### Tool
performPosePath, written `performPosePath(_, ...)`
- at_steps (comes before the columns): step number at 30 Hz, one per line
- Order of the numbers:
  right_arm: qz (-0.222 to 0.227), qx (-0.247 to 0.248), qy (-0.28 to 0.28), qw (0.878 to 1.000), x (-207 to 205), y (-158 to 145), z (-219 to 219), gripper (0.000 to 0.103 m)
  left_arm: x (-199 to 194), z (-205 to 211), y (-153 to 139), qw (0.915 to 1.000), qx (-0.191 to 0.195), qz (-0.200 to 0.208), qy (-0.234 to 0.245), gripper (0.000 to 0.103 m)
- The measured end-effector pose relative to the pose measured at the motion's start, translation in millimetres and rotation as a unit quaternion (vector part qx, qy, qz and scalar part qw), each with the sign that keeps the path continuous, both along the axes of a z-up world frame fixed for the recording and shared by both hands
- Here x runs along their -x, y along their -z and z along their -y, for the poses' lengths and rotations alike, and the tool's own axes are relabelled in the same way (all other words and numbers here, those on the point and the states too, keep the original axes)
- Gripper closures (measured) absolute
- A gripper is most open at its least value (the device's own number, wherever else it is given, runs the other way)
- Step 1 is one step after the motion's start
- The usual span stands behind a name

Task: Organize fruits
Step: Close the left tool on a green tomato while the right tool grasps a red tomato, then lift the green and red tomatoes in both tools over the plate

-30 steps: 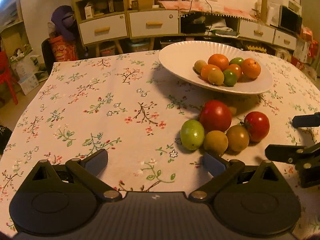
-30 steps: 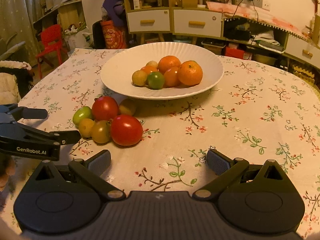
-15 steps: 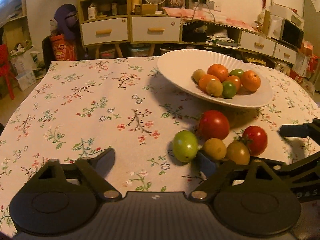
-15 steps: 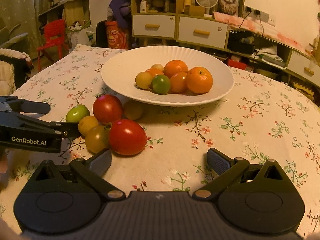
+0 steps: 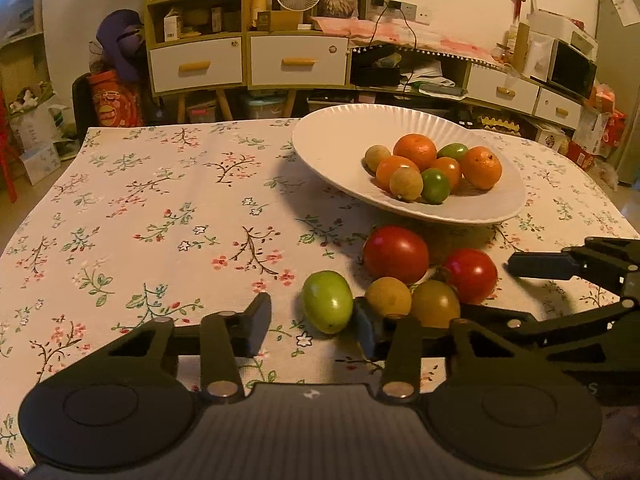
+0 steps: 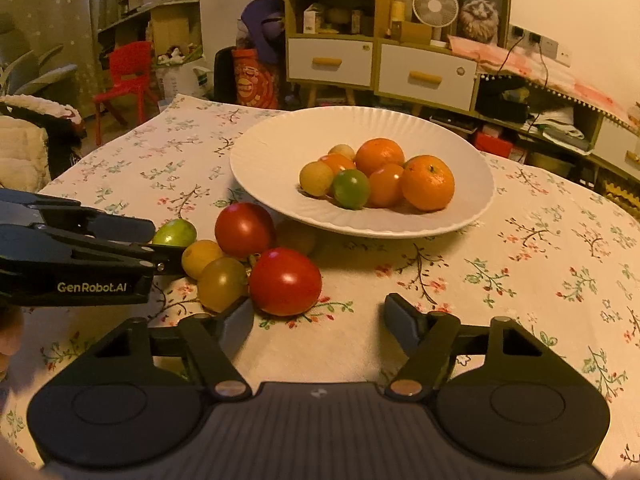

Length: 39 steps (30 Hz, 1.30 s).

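A white plate (image 5: 336,148) (image 6: 272,148) holds several oranges and small fruits. In front of it on the floral cloth lies a cluster: a green fruit (image 5: 327,301) (image 6: 175,233), two red tomatoes (image 5: 395,254) (image 6: 285,281), a yellow fruit (image 5: 388,297) and an olive tomato (image 5: 435,303). My left gripper (image 5: 312,326) is open, its jaws to either side of the green fruit, not closed on it. My right gripper (image 6: 318,320) is open just before the near red tomato, its left finger against the olive tomato (image 6: 221,283).
The table's far edge meets cabinets with drawers (image 5: 298,60). A red chair (image 6: 130,76) stands off the table's left. The right gripper (image 5: 568,266) shows in the left wrist view, and the left gripper (image 6: 92,240) in the right wrist view.
Both grippers have moved forward toward the fruit cluster. The left jaws now flank the green fruit; the right gripper has come close to the red tomato.
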State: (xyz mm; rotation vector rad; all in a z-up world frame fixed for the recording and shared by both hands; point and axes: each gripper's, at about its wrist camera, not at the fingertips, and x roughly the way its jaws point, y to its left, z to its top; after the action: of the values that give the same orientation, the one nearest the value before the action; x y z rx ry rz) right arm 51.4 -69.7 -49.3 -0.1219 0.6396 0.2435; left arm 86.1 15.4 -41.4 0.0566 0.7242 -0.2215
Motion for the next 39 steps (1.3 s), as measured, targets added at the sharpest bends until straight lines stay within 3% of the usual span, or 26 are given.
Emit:
performPosePath(6,-0.001,-0.012,-0.009,1.0,-4.2,-3.7,-0.6,0.043,0.4,0.0,-2.1,1.0,0.004,-0.007,0.001,0.075)
performPosePath(17,-0.003,-0.031,-0.025,0.999,-10.4,-7.4,-7.2,0.054,0.6,0.2,-3.4,0.9999,0.008,-0.014,-0.003,0.075)
performPosePath(22,-0.004,-0.033,-0.038,0.999,-9.9,-8.0,-12.0,0.064,0.7,0.8,-3.5,0.9998,0.01,-0.016,0.0,0.075)
performPosePath(39,-0.021,-0.069,-0.031,0.997,-4.7,-14.9,0.1,0.067,2.6,-1.1,-12.5,0.9992,0.031,-0.024,0.005,0.075)
